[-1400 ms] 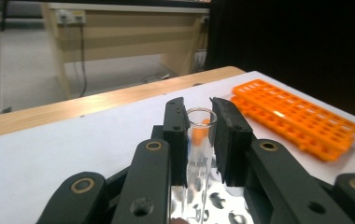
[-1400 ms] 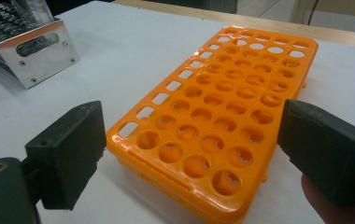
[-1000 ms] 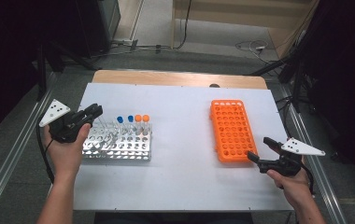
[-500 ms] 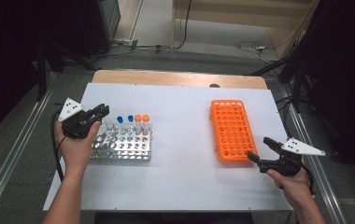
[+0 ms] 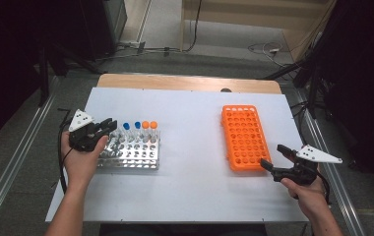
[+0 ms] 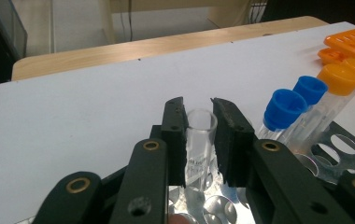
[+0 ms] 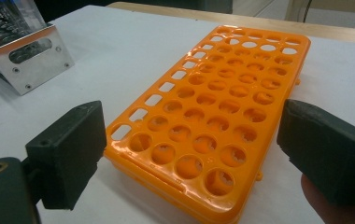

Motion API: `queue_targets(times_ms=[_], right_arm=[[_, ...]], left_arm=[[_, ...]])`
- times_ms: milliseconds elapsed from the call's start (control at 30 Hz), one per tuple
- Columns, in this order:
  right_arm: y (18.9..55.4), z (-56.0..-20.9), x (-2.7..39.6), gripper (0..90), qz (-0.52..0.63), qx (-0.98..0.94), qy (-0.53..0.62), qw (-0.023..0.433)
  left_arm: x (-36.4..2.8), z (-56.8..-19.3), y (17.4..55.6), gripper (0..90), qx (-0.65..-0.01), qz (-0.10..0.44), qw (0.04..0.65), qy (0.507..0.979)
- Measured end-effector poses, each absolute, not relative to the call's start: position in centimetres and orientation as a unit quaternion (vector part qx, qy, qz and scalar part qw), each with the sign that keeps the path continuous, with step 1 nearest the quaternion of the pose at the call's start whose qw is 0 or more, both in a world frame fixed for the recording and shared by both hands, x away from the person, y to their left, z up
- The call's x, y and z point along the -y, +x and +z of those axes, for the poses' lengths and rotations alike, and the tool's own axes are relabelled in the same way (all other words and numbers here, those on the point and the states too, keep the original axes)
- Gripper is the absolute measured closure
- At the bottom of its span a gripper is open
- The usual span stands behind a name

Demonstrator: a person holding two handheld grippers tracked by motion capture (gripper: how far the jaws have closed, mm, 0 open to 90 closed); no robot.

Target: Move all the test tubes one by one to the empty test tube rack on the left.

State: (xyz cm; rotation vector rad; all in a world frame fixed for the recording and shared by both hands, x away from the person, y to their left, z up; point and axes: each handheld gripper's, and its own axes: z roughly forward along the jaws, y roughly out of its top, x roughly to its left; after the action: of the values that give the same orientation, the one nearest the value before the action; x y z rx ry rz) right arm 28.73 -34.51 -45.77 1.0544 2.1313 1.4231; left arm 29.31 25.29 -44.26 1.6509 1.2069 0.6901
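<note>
Closing in from the rack's edge, you are now bringing your left gripper (image 6: 199, 135) around the open clear tube (image 6: 199, 140), which is sitting between its near-shut fingers (image 6: 175, 135) in the metal rack (image 5: 131, 155), ready for lifting; your right gripper (image 7: 192, 154) is waiting wide open and empty at the orange rack (image 7: 222, 107)

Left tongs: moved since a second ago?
Yes. In the high view the left tongs have shifted right, onto the shiny metal tube rack, which stayed put; they now clasp a clear uncapped tube.
</note>
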Motion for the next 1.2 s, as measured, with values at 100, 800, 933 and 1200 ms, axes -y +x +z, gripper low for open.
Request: queue_targets(times_ms=[100,800,933,1200], right_arm=[[28.8,-45.9,34.5,6.8,0.504,-0.756,0.374,0.184],[28.7,-46.0,34.0,6.8,0.501,-0.761,0.368,0.184],[28.7,-46.1,34.0,6.8,0.500,-0.762,0.370,0.182],[28.7,-46.1,33.8,6.8,0.499,-0.764,0.367,0.181]], left_arm=[[-25.5,-44.2,29.2,62.0,-0.503,0.284,0.476,0.663],[-23.9,-43.6,24.8,8.5,-0.463,0.260,0.546,0.648],[-23.1,-43.5,24.0,4.7,-0.454,0.252,0.553,0.652],[-22.2,-43.7,22.5,1.4,-0.435,0.232,0.574,0.653]])
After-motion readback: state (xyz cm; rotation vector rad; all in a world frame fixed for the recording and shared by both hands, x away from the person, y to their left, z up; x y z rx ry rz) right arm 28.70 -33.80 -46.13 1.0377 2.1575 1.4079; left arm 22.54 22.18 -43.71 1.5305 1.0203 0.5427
